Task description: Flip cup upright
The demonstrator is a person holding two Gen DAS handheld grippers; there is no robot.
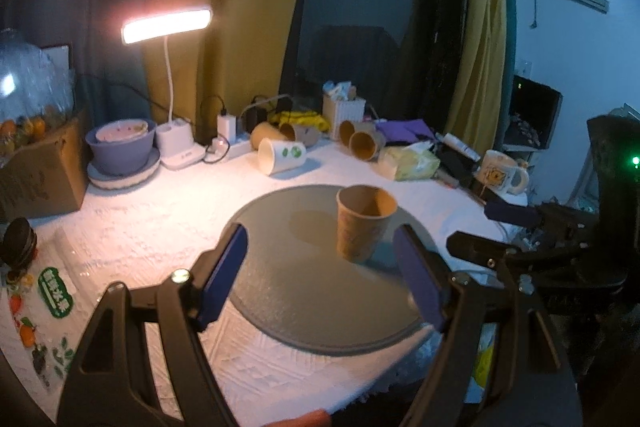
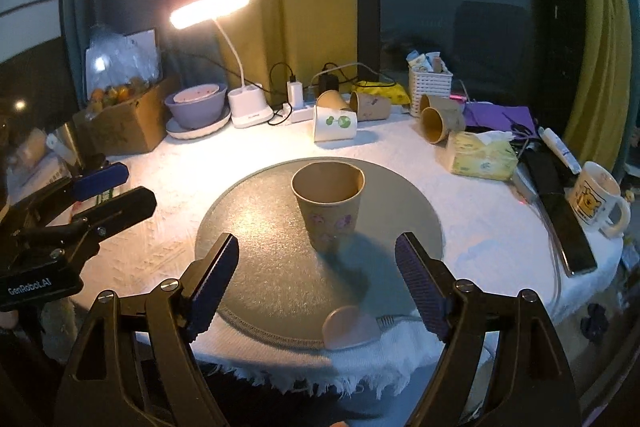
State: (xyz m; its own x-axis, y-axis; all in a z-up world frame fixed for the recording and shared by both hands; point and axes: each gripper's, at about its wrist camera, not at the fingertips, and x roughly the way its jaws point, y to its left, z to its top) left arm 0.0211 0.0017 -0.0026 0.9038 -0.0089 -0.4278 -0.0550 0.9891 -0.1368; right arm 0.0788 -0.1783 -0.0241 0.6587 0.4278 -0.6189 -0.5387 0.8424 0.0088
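A brown paper cup (image 1: pixel 363 223) stands upright, mouth up, on a round grey mat (image 1: pixel 304 291). It also shows in the right wrist view (image 2: pixel 329 209) at the mat's (image 2: pixel 256 259) middle. My left gripper (image 1: pixel 320 259) is open and empty, a little short of the cup. My right gripper (image 2: pixel 318 261) is open and empty, just in front of the cup. The right gripper also shows at the right of the left wrist view (image 1: pixel 508 227), and the left gripper at the left of the right wrist view (image 2: pixel 116 187).
Several paper cups (image 2: pixel 336 119) lie on their sides at the back of the white-clothed table (image 2: pixel 480 227). A lit desk lamp (image 2: pixel 210 7), bowl (image 2: pixel 196 105), cardboard box (image 2: pixel 124 123), tissue pack (image 2: pixel 480 157), mug (image 2: pixel 596 199) and phone (image 2: pixel 568 227) ring the mat.
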